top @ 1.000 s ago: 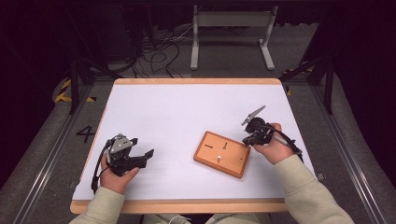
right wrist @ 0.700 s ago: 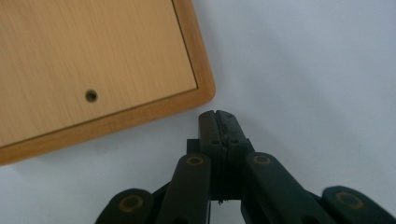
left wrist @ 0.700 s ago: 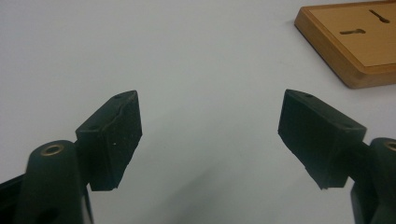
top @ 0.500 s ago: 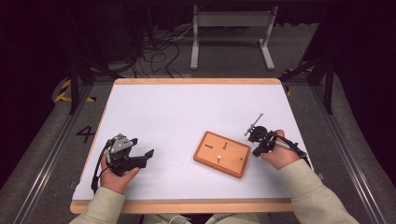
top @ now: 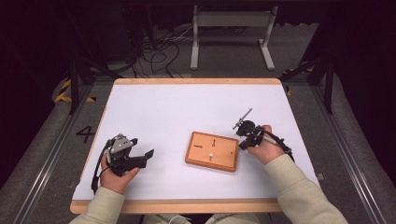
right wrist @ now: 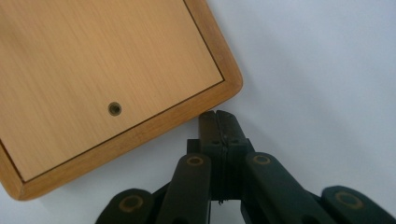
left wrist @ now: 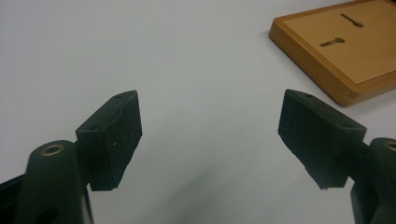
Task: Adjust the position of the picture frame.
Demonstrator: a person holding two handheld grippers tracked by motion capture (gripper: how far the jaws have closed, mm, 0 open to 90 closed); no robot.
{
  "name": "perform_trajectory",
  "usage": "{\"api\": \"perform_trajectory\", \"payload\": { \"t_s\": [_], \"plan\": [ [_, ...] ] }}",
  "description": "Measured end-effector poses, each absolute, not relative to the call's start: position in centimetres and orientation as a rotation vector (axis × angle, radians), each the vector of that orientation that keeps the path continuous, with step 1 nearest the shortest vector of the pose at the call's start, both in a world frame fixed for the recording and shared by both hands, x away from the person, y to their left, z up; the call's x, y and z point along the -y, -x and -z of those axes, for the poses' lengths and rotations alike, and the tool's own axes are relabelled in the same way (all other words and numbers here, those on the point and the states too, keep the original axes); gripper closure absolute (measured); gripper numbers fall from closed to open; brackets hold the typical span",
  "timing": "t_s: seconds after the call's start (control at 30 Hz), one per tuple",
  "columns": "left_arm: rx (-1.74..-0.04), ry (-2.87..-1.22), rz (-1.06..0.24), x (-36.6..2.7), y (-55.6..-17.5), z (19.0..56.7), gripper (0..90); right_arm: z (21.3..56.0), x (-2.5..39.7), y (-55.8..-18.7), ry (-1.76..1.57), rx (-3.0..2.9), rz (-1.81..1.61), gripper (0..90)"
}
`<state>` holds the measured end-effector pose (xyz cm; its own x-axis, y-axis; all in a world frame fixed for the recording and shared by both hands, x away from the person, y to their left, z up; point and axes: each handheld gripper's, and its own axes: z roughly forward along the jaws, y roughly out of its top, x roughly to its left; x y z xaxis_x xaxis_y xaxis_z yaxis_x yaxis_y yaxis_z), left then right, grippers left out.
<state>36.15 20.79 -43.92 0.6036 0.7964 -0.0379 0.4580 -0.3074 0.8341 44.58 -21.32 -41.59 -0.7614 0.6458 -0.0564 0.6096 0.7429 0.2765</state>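
Note:
A small wooden board point(top: 211, 151) lies flat on the white table point(top: 187, 112), right of centre near the front. Its top has two dark keyhole slots point(left wrist: 332, 42) and a small round hole point(right wrist: 114, 108). My left gripper point(top: 147, 156) rests at the front left, jaws wide open with nothing between them, and the board point(left wrist: 345, 56) sits ahead to its right. My right gripper point(right wrist: 219, 119) is shut with nothing in it. Its tip is at the board's right edge point(right wrist: 187, 112), close to a corner. In the high view the right gripper point(top: 243, 143) sits at the board's right side.
The table's wooden rim point(top: 177, 205) runs along the front. Beyond the far edge stand a grey metal frame point(top: 231, 28) and loose cables point(top: 159, 46) on the dark floor. A number 4 point(top: 86, 134) is marked on the floor at the left.
My right gripper has dropped and drawn back towards the person, from the board's far right corner to its right edge. The left gripper has stayed put.

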Motion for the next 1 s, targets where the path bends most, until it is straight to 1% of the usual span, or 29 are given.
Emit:
{"api": "perform_trajectory", "payload": {
  "t_s": [0.33,0.53,0.7,0.9,1.0],
  "plan": [
    [-0.996,-1.953,-0.489,-20.8,-36.2,44.0,21.8,42.0,18.6,-46.0,-0.950,-2.757,-0.460,90.0],
    [-0.991,-1.957,-0.487,-20.8,-36.3,43.9,21.8,42.1,18.9,-45.8,-0.949,-2.740,-0.517,90.0],
    [-0.985,-1.955,-0.479,-20.7,-36.4,43.8,21.8,40.7,19.6,-44.8,-0.915,-2.683,-0.642,90.0],
    [-0.968,-1.949,-0.477,-20.4,-36.3,43.5,21.8,38.8,21.0,-43.2,-0.865,-2.588,-0.815,87.2],
    [-0.955,-1.946,-0.470,-20.3,-36.3,43.2,21.8,37.6,22.2,-41.9,-0.821,-2.510,-0.967,82.6]
  ]
}}
